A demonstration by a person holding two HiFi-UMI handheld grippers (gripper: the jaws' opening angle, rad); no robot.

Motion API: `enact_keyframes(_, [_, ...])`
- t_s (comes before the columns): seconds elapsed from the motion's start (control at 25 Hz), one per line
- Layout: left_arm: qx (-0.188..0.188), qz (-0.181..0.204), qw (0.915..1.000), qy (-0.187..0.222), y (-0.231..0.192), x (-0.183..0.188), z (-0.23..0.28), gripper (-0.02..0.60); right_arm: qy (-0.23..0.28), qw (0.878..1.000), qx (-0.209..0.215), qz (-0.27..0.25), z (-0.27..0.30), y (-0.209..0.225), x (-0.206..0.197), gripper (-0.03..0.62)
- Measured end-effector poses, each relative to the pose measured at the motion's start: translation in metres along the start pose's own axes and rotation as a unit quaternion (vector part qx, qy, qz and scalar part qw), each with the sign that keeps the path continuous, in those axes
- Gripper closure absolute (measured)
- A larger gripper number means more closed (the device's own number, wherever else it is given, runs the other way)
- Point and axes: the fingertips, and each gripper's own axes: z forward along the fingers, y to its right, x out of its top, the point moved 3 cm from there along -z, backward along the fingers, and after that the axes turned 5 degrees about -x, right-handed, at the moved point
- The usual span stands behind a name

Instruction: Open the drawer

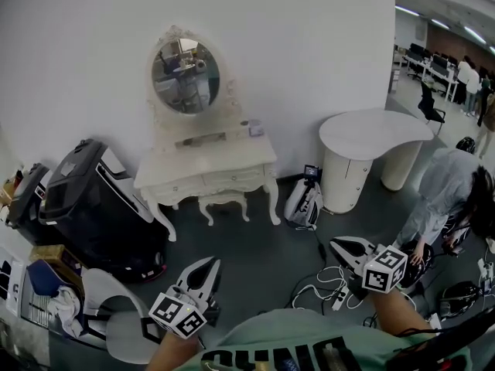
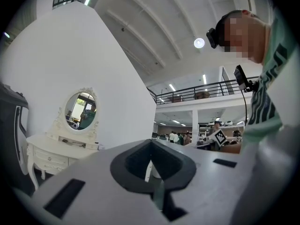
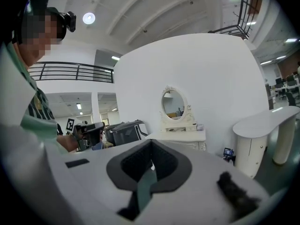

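Risk: jaws of left gripper (image 1: pixel 212 263) & right gripper (image 1: pixel 336 243) are pressed together (nothing held), w/ drawer (image 1: pixel 220 179) well apart. Unopened, they'd just bump its front.

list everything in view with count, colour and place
white carved wooden dressing table: 1, white, against the wall, centre
oval mirror: 1, white frame, on the dressing table
small white stool: 1, white, under the table
black boxy machine: 1, black, left of the table
white curved counter: 1, white, right of the table
grey and white bag: 1, floor, between table and counter
white cables: tangle, floor by right tool
person in grey top: 1, bent over, right edge
left tool: 1, grey, bottom left, shut, empty
right tool: 1, grey, bottom right, shut, empty
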Motion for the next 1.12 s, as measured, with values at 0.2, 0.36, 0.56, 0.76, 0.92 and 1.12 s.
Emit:
enact_keyframes(0.2, [-0.001, -0.006, 1.0, 0.002, -0.024, -0.001, 0.011, 0.574, -0.002, 1.0, 0.0, 0.002, 0.019, 0.008, 0.001, 0.588])
enact_keyframes(0.36, [-0.017, -0.009, 0.9998, 0.004, -0.057, -0.004, 0.025, 0.574, -0.005, 1.0, -0.008, -0.007, 0.052, 0.013, 0.007, 0.588])
enact_keyframes(0.56, [-0.044, -0.013, 0.9989, 0.005, -0.126, 0.01, 0.051, 0.574, 0.0, 0.999, -0.033, -0.009, 0.107, 0.019, 0.028, 0.588])
enact_keyframes(0.76, [-0.082, -0.004, 0.9966, 0.008, -0.198, 0.037, 0.08, 0.574, 0.013, 0.998, -0.068, -0.006, 0.163, 0.026, 0.055, 0.588])
enact_keyframes(0.92, [-0.111, 0.0, 0.9938, 0.006, -0.25, 0.05, 0.099, 0.574, 0.018, 0.996, -0.091, -0.004, 0.207, 0.029, 0.067, 0.588])
enact_keyframes(1.12, [-0.118, -0.008, 0.993, 0.002, -0.302, 0.054, 0.115, 0.574, 0.006, 0.994, -0.106, -0.001, 0.248, 0.038, 0.072, 0.588])
